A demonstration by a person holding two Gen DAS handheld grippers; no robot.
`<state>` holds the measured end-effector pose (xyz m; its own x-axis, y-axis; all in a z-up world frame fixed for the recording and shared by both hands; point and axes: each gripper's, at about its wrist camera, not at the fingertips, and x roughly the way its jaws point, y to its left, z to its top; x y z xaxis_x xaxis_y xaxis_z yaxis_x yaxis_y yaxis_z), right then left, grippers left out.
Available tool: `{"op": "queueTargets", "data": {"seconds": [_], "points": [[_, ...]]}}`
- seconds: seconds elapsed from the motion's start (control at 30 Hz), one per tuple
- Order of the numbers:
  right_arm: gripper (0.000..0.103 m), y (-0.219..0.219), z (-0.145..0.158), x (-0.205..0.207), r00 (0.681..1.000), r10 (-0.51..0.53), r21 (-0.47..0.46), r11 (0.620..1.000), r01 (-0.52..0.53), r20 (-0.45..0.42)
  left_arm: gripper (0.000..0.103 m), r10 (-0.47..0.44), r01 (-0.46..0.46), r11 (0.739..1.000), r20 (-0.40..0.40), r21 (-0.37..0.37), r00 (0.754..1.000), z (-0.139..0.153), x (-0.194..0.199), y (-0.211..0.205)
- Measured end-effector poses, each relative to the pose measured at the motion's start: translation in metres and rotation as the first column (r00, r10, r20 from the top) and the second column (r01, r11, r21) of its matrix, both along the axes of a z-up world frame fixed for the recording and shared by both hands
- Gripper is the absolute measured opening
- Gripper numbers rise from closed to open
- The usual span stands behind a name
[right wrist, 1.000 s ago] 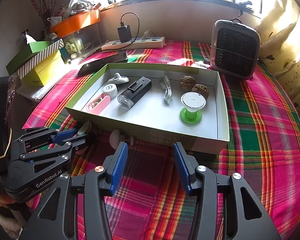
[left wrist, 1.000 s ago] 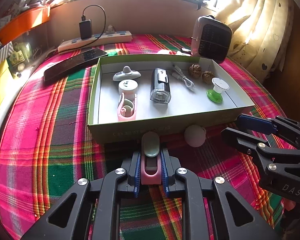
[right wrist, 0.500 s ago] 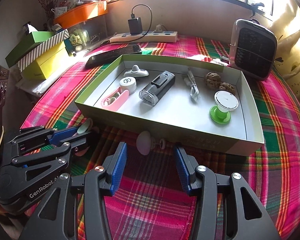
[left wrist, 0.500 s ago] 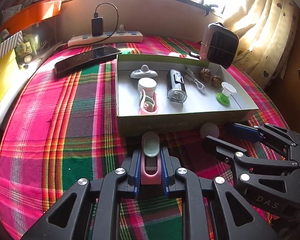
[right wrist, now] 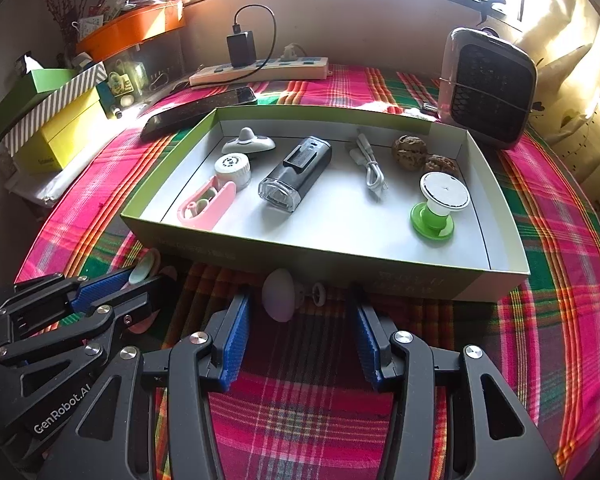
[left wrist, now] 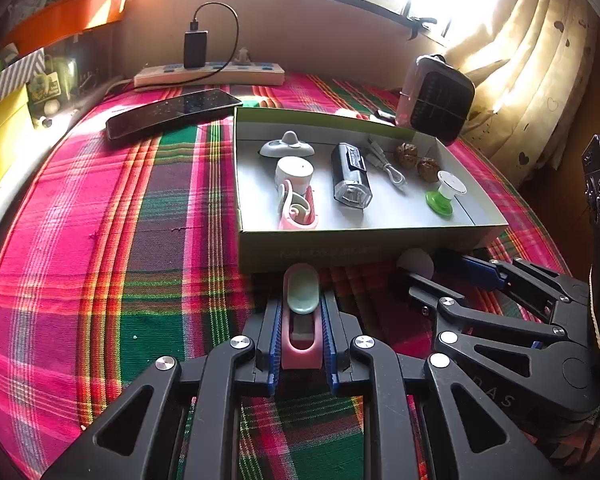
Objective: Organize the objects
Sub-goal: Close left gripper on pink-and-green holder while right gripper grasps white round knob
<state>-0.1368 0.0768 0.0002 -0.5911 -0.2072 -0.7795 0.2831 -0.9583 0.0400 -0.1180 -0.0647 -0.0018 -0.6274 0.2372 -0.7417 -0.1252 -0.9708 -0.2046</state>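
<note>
My left gripper (left wrist: 300,300) is shut on a pink case (left wrist: 301,344) with a pale green piece on top, held low over the plaid cloth just before the box. The shallow green-rimmed box (left wrist: 340,248) (right wrist: 380,268) holds several small items, among them a black light (right wrist: 296,174), a second pink case (right wrist: 206,204) and a green-and-white stand (right wrist: 436,208). A white egg-shaped piece (right wrist: 278,294) (left wrist: 416,262) with a small ring lies on the cloth against the box's front wall. My right gripper (right wrist: 300,304) is open around it without touching. The left gripper (right wrist: 148,276) shows at lower left.
Behind the box lie a dark phone (left wrist: 172,114) and a power strip (right wrist: 260,70) with a charger plugged in. A small heater (right wrist: 486,86) stands at the back right by the curtain. Yellow and striped boxes (right wrist: 56,120) crowd the left edge.
My right gripper has shifted left, so the white egg-shaped piece now lies between its fingers instead of left of them. The left gripper keeps its hold on the pink case.
</note>
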Motion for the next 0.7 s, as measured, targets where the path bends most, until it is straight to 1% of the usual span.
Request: {"op": "queueTargets", "data": {"seconds": [0.13, 0.2, 0.3, 0.53, 0.7], "points": [[0.048, 0.0, 0.0, 0.001, 1.0, -0.003, 0.005, 1.0, 0.003, -0.004, 0.016, 0.0, 0.0, 1.0, 0.0, 0.001, 1.0, 0.0, 0.0, 0.0], [0.041, 0.001, 0.0, 0.002, 1.0, -0.006, 0.008, 1.0, 0.006, -0.011, 0.016, 0.0, 0.0, 1.0, 0.0, 0.001, 1.0, 0.0, 0.0, 0.0], [0.033, 0.002, 0.0, 0.003, 1.0, 0.001, 0.009, 1.0, 0.0, -0.013, 0.016, 0.0, 0.0, 1.0, 0.0, 0.0, 1.0, 0.0, 0.0, 0.001], [0.033, 0.005, 0.0, 0.008, 1.0, 0.019, 0.001, 1.0, -0.019, -0.01, 0.016, 0.0, 0.0, 1.0, 0.0, -0.002, 1.0, 0.0, 0.001, 0.002], [0.033, 0.008, 0.0, 0.012, 1.0, 0.029, -0.003, 1.0, -0.029, -0.008, 0.016, 0.001, -0.001, 1.0, -0.002, -0.02, 1.0, 0.0, 0.001, 0.002]]}}
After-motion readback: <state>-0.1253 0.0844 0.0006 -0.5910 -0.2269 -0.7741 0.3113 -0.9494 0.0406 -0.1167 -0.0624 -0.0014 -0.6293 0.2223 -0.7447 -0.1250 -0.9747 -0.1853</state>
